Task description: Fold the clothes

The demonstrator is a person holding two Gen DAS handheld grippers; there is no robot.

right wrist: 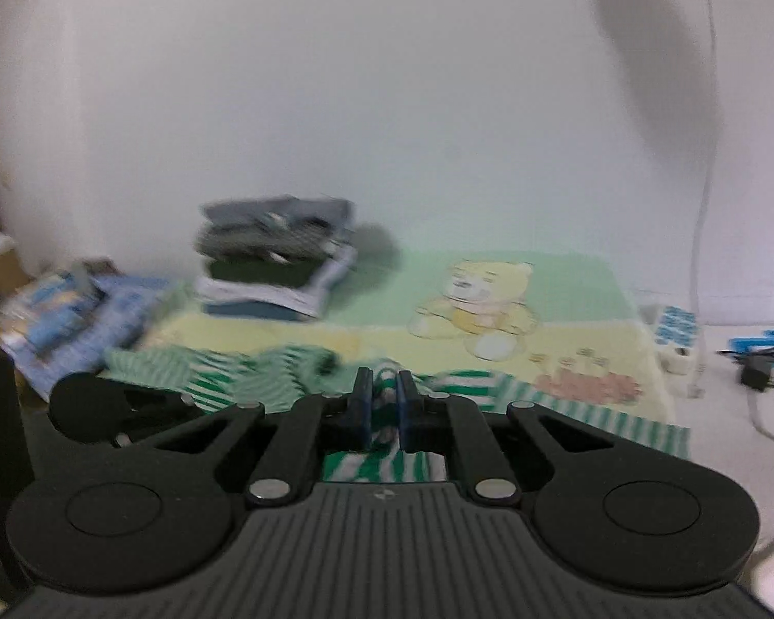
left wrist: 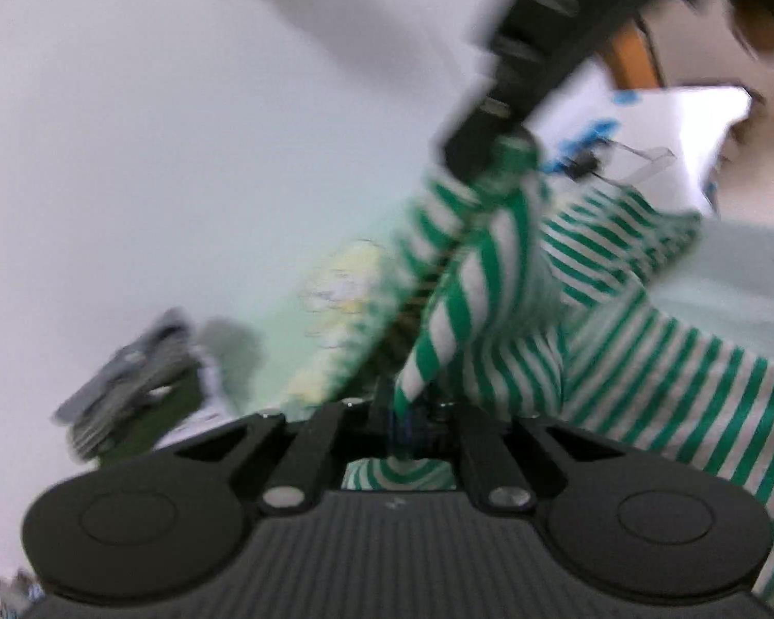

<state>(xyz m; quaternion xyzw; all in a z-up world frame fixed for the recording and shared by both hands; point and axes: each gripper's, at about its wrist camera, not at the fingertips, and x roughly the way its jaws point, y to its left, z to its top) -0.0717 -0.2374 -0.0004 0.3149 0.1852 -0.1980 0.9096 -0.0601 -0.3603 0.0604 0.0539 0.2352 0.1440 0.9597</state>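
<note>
Left wrist view: left claw (left wrist: 405,425) pinches the striped garment (left wrist: 495,278) at lower centre; right claw (right wrist: 384,402) also grips it. Risk: thin bunched pinches may slip under tension, dropping cloth onto the mat (right wrist: 567,283).

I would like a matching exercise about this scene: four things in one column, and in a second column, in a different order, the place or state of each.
Things:
1. striped garment
2. stack of folded clothes
3. teddy bear print
4. blue cable device

Places or states:
A. on the white surface at the far right of the right wrist view
B. pinched by both grippers
C. near the wall, at the back of the mat
D. printed on the mat

Pairs: 1-B, 2-C, 3-D, 4-A
</note>
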